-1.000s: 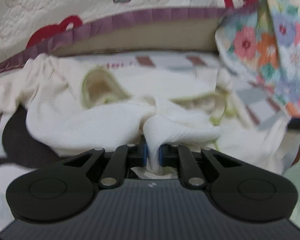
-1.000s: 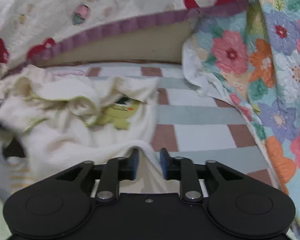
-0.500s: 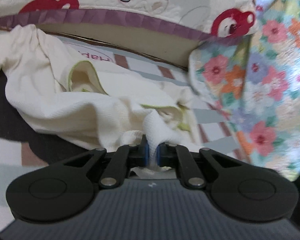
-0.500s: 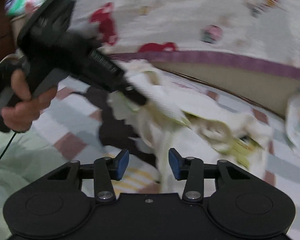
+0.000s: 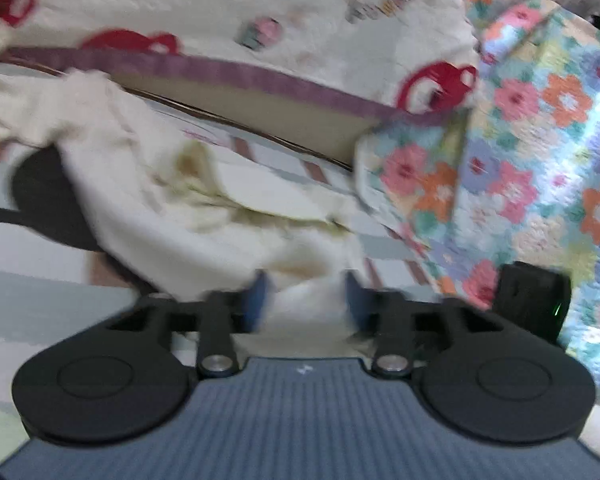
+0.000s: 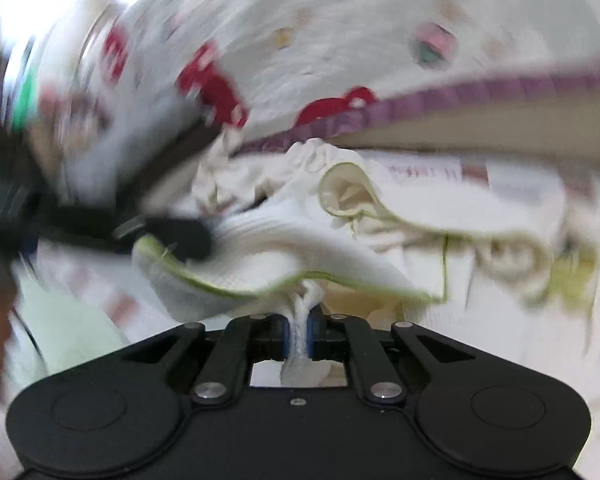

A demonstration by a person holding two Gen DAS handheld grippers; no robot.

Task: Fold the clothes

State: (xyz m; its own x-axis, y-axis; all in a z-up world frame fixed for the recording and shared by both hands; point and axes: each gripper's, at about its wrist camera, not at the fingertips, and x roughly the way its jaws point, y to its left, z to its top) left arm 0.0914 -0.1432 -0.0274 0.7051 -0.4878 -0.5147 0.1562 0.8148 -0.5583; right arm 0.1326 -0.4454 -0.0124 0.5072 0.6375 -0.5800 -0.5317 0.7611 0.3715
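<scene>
Left wrist view: the left gripper (image 5: 306, 294) is standing with its jaws wide apart, the cream garment (image 5: 204, 216) lying loosely between them on the checked mat (image 5: 40, 284).

Right wrist view: the right gripper (image 6: 299, 330) is pinching a fold of the cream garment (image 6: 284, 248) tightly. Pink writing on the mat is blurring beyond reading.

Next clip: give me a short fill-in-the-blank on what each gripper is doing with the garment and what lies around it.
1. The right gripper is ____ on the cream garment.
2. The left gripper fingers stand ____, with garment cloth between them.
3. The garment's hem is trimmed in ____.
4. The quilt to the right in the left wrist view has a ____ pattern.

Missing words: shut; open; green; floral
</scene>
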